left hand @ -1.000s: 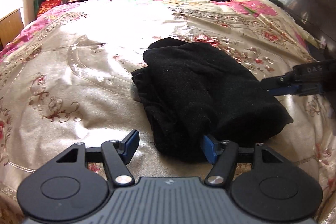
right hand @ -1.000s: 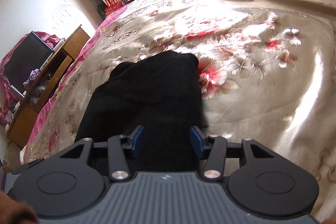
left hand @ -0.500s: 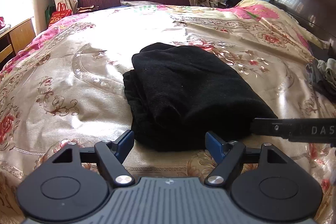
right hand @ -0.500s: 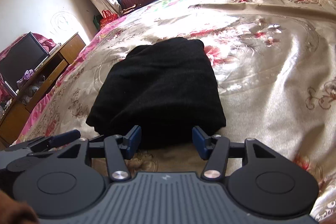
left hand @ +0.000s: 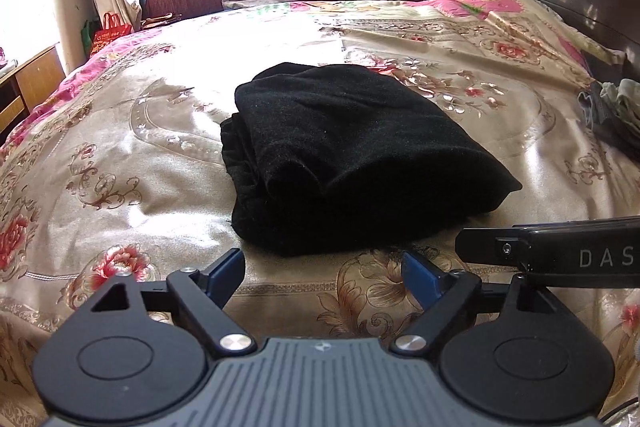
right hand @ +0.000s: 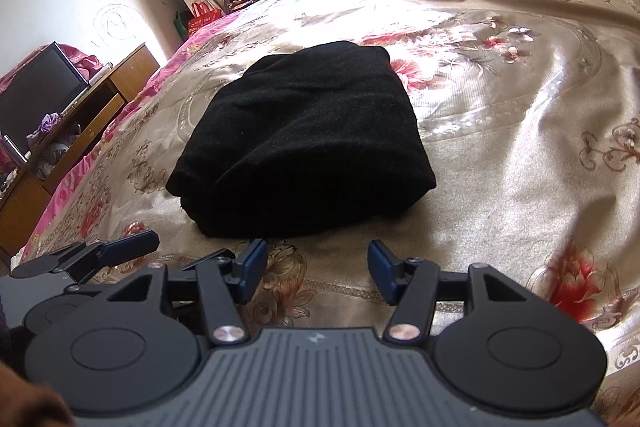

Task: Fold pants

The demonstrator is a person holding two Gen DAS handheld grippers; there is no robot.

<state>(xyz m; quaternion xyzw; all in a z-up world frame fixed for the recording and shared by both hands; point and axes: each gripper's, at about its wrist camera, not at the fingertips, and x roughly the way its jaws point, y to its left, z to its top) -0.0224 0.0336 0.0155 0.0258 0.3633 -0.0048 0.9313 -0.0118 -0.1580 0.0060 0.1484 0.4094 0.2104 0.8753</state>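
Pants (left hand: 352, 155) lie folded in a compact black bundle mid-bedspread (left hand: 120, 155), just beyond the left gripper (left hand: 322, 277) and right gripper (right hand: 314, 273), both spread wide and empty, so I'd only tidy the loose left-hand layers, gently.

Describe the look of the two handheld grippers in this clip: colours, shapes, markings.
The left gripper and right gripper look alike: black linkage arms with round discs, silver pivot screws, blue finger pads, and a ribbed grey body. White "DAS" lettering marks the right one's side.
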